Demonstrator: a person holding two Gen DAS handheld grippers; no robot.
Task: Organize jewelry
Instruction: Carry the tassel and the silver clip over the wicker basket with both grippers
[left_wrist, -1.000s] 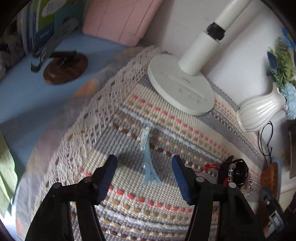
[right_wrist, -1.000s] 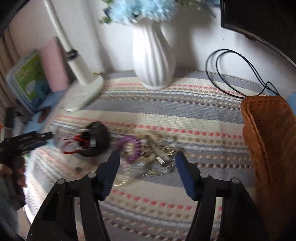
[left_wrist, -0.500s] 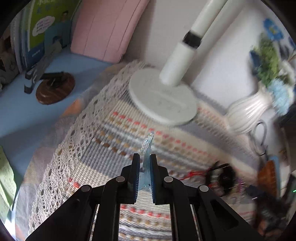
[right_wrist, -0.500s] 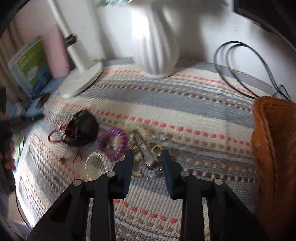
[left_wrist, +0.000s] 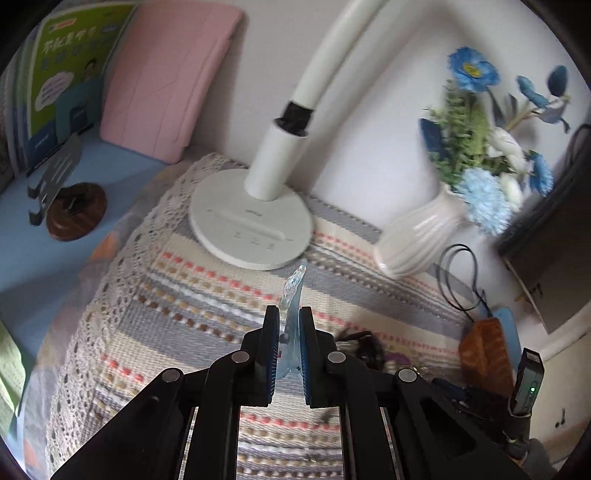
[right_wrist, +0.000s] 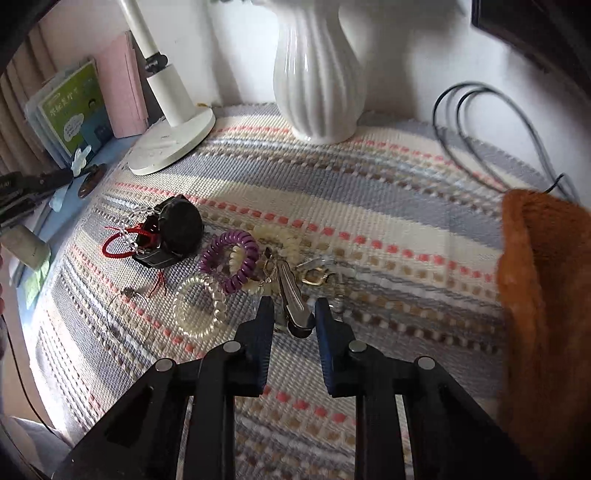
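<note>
My left gripper (left_wrist: 288, 332) is shut on a translucent blue hair clip (left_wrist: 292, 295) and holds it above the striped woven mat (left_wrist: 177, 295). The clip also shows far left in the right wrist view (right_wrist: 79, 158). My right gripper (right_wrist: 293, 314) has its jaws closed around a dark metal hair clip (right_wrist: 295, 306) at the near edge of a jewelry pile. The pile holds a purple coil band (right_wrist: 236, 254), a clear coil band (right_wrist: 199, 310), cream bead bracelets (right_wrist: 280, 236), a gold clasp (right_wrist: 314, 277), a black round piece with red cord (right_wrist: 173, 229) and a thin wire hoop (right_wrist: 129, 314).
A white lamp base (left_wrist: 251, 221) and a white ribbed vase (right_wrist: 317, 74) stand at the mat's back. An orange woven basket (right_wrist: 543, 295) is at the right. Black cable loops (right_wrist: 491, 122) lie behind it. Books and a pink case (left_wrist: 162, 77) stand at the far left.
My left gripper closed on the blue hair clip and lifted it off the mat. My right gripper moved down to the pile and narrowed its jaws around the dark clip.
</note>
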